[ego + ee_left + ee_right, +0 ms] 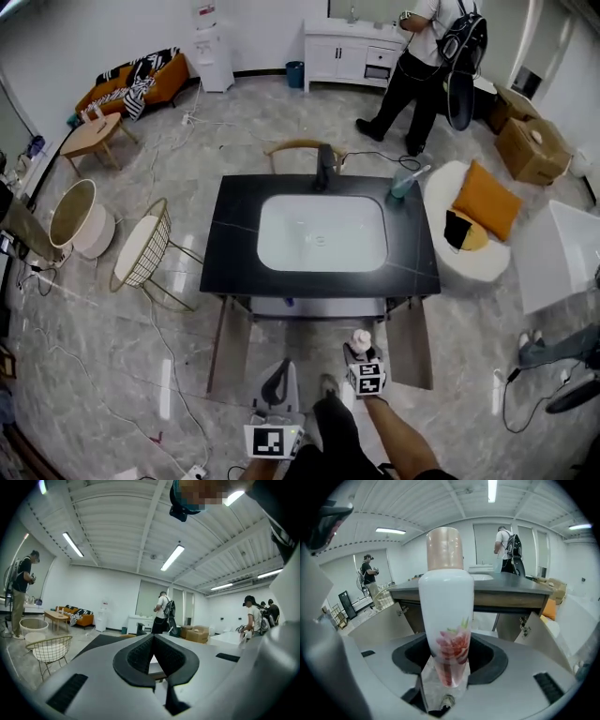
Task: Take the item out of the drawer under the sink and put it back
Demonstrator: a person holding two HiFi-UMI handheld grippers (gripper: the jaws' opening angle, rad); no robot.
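Bottle [445, 606] was out from under the sink [322, 234] at this moment. Our right gripper [449, 660] had its jaws clamped on the printed lower part of it, so the pink cap [445, 548] pointed up and away from us. We judged this low grip good for carrying it upright, but the tall body could swing if the jaws loosened.

In the head view the bottle was at 6 o'clock from the sink, in front of the edge of the counter [234, 253], and it touched nothing but the jaws. The doors [232, 352] under the sink stood open toward 7 and 5 o'clock, so the way back in looked free.

Our left gripper [153, 656] had its jaws together with nothing between them. It was at 7 o'clock from the bottle, held aside, we think so that it did not block the opening.

The taking-out part looked done. The putting-back was not yet done, and it would need lowering the bottle between the doors without hitting the counter edge.
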